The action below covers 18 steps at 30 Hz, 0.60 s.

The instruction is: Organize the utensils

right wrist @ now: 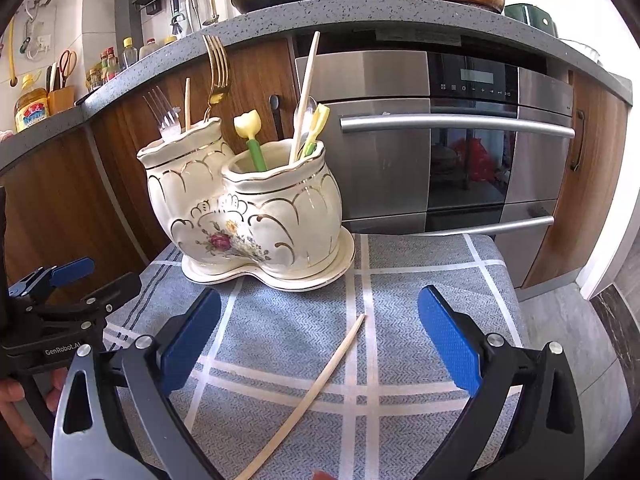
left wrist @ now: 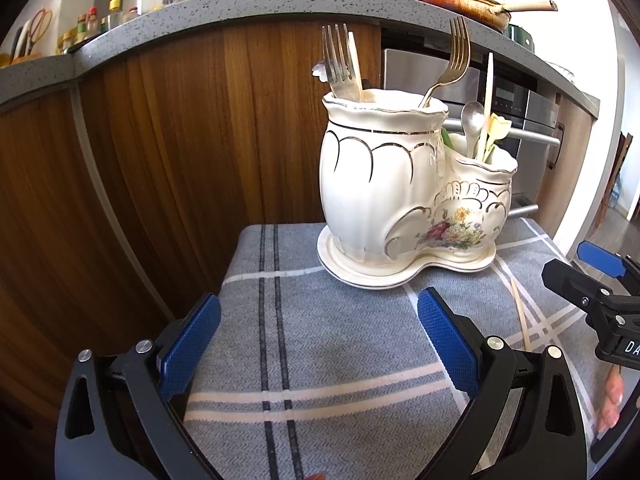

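Note:
A cream ceramic utensil holder with two pots stands on a grey plaid cloth; it also shows in the right wrist view. The tall pot holds forks and a chopstick. The short pot holds a spoon, a chopstick and yellow-green utensils. One loose chopstick lies on the cloth between my right gripper's fingers. My right gripper is open and empty above it. My left gripper is open and empty, in front of the holder.
The cloth covers a small stool-like surface in front of wooden cabinets and a steel oven. A grey counter above carries pans and bottles. Floor drops off to the right.

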Tool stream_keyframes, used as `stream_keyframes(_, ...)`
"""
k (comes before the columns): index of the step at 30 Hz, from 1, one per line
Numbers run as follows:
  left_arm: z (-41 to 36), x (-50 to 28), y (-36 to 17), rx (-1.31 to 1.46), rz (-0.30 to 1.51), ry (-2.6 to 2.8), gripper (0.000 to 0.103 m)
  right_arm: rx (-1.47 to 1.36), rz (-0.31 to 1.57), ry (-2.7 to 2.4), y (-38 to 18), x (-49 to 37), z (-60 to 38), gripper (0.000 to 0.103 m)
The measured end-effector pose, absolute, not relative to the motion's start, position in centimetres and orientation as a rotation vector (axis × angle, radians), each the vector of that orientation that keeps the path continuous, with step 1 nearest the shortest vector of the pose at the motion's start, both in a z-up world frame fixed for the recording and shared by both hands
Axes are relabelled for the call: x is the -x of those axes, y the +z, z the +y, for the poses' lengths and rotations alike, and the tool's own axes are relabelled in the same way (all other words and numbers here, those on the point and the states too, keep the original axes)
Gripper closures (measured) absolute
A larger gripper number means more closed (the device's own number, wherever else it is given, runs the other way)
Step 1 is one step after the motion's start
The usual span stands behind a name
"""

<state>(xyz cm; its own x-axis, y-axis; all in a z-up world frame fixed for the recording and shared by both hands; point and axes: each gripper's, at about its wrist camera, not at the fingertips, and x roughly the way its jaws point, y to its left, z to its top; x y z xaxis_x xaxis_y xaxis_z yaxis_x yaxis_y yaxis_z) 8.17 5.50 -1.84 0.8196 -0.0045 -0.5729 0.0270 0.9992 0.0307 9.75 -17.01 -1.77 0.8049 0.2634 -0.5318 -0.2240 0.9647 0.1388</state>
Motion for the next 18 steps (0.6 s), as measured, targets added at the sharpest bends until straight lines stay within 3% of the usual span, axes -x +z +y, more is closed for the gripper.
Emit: stream_keyframes(18, 5.43, -8.17, -1.94, -0.044, 0.612, -0.021, 0.005, -0.064, 0.581, 0.259, -1.75, -9.9, -16.86, 0.006)
